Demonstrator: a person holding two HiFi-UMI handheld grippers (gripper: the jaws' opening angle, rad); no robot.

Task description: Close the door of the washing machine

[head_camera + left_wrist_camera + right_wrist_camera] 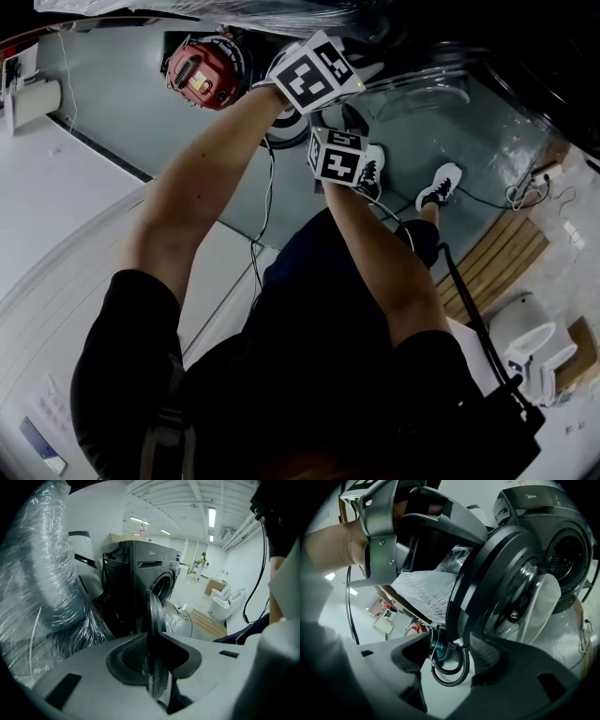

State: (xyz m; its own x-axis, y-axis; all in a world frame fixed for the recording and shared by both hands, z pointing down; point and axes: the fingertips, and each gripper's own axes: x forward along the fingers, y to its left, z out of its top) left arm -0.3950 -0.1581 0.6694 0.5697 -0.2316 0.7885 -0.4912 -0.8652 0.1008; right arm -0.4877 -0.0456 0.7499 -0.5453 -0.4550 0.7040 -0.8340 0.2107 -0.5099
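The dark washing machine (145,569) stands ahead, and its round door (154,616) swings out edge-on toward me. My left gripper (152,656) is shut on the door's rim, with one pad on each side. In the right gripper view the door (501,588) shows its glass bowl, and the drum opening (562,559) lies behind it. My right gripper (450,656) is open just below the door's lower edge, with only the floor and a hose coil seen through the gap. In the head view both marker cubes, left (305,75) and right (337,157), sit close together and the fingertips are hidden.
A plastic-wrapped bulk (42,597) crowds the machine's left side. A black hose coil (447,667) and a red device (202,73) lie on the floor. Wooden slats (497,262) and a white toilet (530,352) sit to the right. The person's shoes (439,186) are below.
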